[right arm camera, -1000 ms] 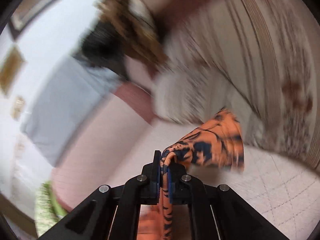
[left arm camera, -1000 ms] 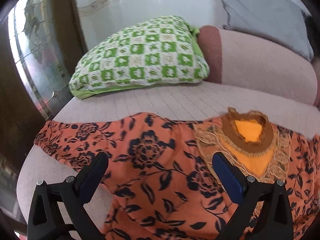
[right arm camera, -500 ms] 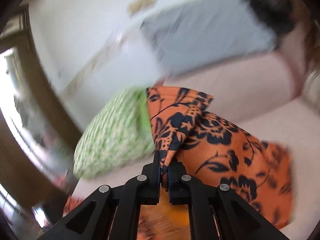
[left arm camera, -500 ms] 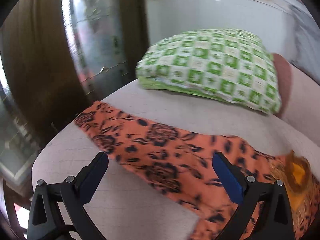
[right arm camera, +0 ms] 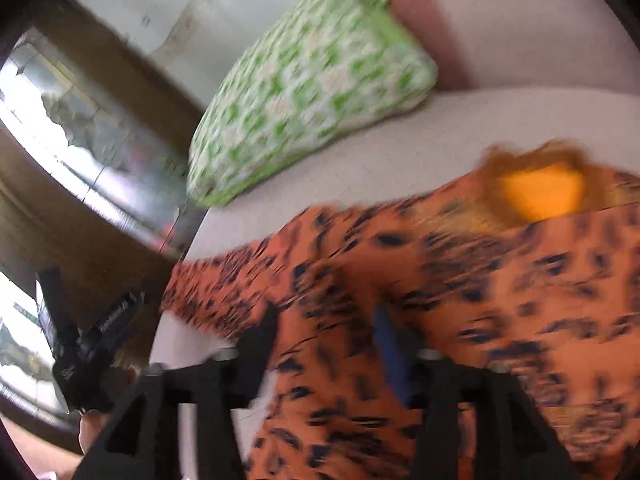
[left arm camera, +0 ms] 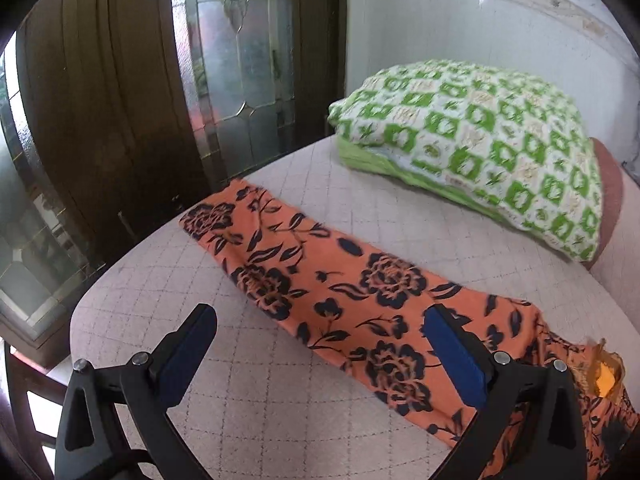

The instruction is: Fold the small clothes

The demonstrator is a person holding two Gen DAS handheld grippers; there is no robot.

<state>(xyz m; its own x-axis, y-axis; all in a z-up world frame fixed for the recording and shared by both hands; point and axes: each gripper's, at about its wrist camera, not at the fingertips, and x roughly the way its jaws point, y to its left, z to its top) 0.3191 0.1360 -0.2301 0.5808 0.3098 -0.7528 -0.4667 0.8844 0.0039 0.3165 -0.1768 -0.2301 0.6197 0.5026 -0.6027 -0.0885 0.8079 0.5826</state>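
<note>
- Looking along the left claw (left arm camera: 320, 344), its two blue-padded fingers (left arm camera: 454, 354) are spread wide with nothing between them, hanging over the bed (left arm camera: 256, 392).
- The orange floral garment (left arm camera: 340, 288) lies flat on the quilted pinkish bed cover, with one long sleeve running from about 10 o'clock down to 4 o'clock in the left wrist view. The right-hand finger sits in front of that sleeve; can't tell if it touches.
- The neckline (left arm camera: 606, 376), yellow-orange with brownish trim, peeks in at roughly 4 o'clock, right at the frame edge.
- A green-and-white checked pillow (left arm camera: 472, 144) sits at about 1 o'clock, well apart from the sleeve, up against the white wall (left arm camera: 440, 16).
- A dark wooden door with glass panels (left arm camera: 240, 60) fills the 10 to 12 o'clock area.
- The right wrist view is pretty blurry. The right claw (right arm camera: 326, 344) looks released, fingers apart, low over the body of the garment (right arm camera: 500, 280), with nothing clamped as far as I can see.
- There, the neckline (right arm camera: 540, 192) is at about 2 o'clock, the pillow (right arm camera: 312, 92) at 12, and the left claw (right arm camera: 76, 340) shows at 8 o'clock.
</note>
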